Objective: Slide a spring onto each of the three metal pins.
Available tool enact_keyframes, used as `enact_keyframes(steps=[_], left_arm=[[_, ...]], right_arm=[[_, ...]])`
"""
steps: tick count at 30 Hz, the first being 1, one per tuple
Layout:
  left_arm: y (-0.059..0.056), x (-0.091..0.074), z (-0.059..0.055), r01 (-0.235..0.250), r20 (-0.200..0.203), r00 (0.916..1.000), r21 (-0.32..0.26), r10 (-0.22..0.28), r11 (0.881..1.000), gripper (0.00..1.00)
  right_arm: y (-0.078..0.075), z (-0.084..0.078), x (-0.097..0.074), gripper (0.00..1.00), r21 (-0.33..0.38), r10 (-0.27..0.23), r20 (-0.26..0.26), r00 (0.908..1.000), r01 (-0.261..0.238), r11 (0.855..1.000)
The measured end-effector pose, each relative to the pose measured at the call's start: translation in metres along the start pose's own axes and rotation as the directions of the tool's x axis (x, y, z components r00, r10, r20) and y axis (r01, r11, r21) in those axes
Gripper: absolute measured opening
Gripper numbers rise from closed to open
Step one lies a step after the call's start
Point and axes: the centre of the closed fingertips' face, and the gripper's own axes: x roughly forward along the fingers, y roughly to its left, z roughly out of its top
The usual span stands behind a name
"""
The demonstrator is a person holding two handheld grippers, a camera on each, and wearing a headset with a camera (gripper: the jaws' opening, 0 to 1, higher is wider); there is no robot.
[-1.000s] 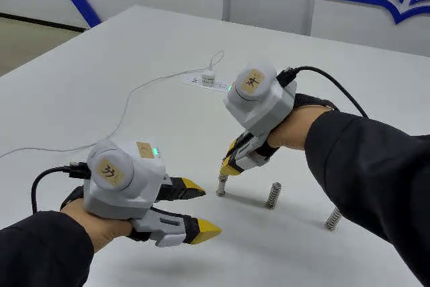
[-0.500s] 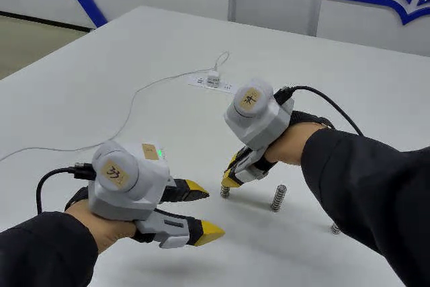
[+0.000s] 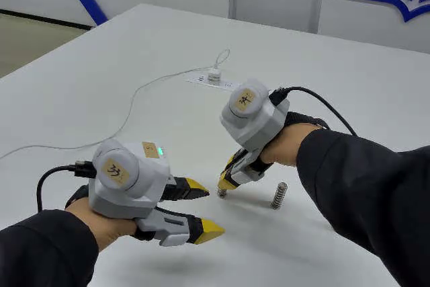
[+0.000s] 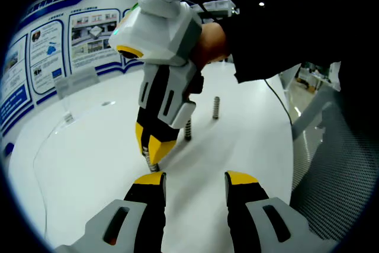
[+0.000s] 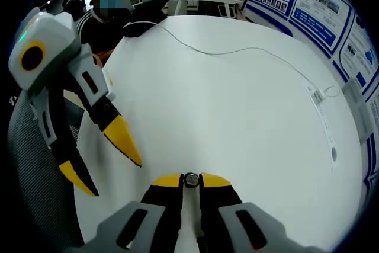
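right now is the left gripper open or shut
Open. On the left gripper the yellow-tipped jaws stand well apart, bare table between them, nothing held.

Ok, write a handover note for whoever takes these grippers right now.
The right gripper is shut on the third spring, held upright at the table.
The left gripper is open and empty, hovering beside it.
Done, it seems: two springs stand upright beyond, the near spring and the far spring.
Left: check that the third spring is fully down on its pin, which I cannot tell, then release.
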Motion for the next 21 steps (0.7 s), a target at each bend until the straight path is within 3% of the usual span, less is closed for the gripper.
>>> enact_keyframes(steps=[10,21], left_arm=[[0.000,0.000,0.000,-0.001,0.001,1.0000,0.000,0.001,1.000,0.41],[-0.001,0.001,0.000,0.003,-0.002,1.0000,0.004,-0.003,1.000,0.42]], right_arm=[[-0.002,-0.003,-0.002,0.17,-0.004,-0.009,0.008,0.9999,0.009,1.000],[-0.010,-0.008,-0.029,0.22,0.025,-0.045,0.059,0.9973,0.043,0.999]])
